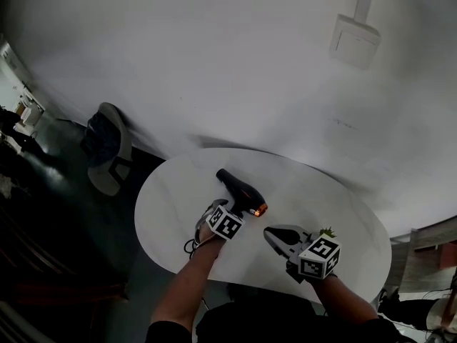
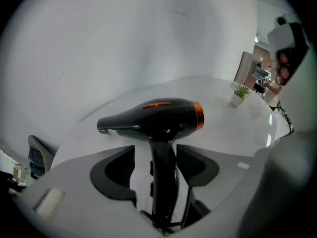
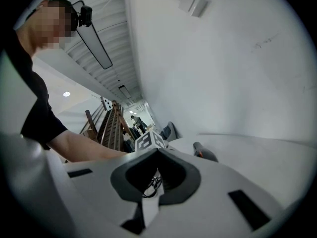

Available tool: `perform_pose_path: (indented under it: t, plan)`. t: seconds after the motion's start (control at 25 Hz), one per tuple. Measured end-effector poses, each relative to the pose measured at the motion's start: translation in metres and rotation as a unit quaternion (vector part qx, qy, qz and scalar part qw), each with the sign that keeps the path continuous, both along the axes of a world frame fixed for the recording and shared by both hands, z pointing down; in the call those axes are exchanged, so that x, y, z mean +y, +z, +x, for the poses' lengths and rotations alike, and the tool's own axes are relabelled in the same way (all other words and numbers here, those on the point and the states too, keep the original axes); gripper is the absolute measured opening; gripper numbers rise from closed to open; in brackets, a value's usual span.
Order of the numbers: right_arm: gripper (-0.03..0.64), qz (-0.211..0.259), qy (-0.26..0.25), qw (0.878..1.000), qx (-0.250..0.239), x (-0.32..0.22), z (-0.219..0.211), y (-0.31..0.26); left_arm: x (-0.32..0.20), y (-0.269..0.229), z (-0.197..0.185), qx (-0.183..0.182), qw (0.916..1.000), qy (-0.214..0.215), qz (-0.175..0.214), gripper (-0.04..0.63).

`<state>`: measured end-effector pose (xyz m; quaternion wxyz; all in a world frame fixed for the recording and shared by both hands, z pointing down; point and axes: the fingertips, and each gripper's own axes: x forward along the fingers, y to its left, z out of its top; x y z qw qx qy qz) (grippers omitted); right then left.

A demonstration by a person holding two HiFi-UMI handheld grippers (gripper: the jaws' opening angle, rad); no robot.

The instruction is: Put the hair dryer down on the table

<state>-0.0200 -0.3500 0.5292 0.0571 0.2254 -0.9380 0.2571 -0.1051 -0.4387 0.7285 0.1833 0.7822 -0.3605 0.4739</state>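
A plain white wall (image 1: 214, 63) takes up most of the room behind a white oval table (image 1: 178, 191). A grey shell chair with a dark blue seat (image 1: 107, 152) stands on the floor off the table's far left end.

Both grippers are low over the table's near side. The left gripper (image 2: 155, 155) has its jaws set wide. Its two dark curved pads (image 2: 116, 175) stand apart, with the handle of the glossy black hair dryer with an orange ring (image 2: 158, 115) running between them. The handle sits close against the right-hand pad and there is a clear gap at the left-hand one, so nothing is clamped. The dryer lies on the tabletop just beyond the jaws. Its barrel is crosswise to them, nozzle to the left and orange-ringed back end to the right. Its dark cord (image 2: 158, 219) trails back from the foot of the handle, under the gripper.

The right gripper (image 3: 158, 152) is a little way to the right, its jaw tips brought together on nothing.

A small green plant in a white pot (image 2: 239, 94) stands further along the table, well apart from the dryer.
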Motion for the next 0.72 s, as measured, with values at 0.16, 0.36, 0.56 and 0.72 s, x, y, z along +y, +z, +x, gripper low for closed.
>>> perform_pose_path:
  t: [0.16,0.36,0.56,0.72]
  plan:
    - [0.012,0.018,-0.01,1.0,0.004,0.008,-0.012,-0.013,0.002,-0.039,-0.016,0.051,0.9972,-0.035,0.042,0.268]
    - [0.011,0.033,-0.016,0.999,0.008,0.025,-0.03,-0.027,0.017,-0.077,-0.048,0.093,0.9897,-0.07,0.083,0.267]
    - [0.012,0.05,-0.025,0.998,0.019,0.047,-0.053,-0.038,0.039,-0.126,-0.078,0.125,0.9757,-0.073,0.164,0.265]
    - [0.012,0.064,-0.031,0.997,0.032,0.072,-0.071,-0.046,0.069,-0.149,-0.093,0.1,0.9728,-0.029,0.207,0.196]
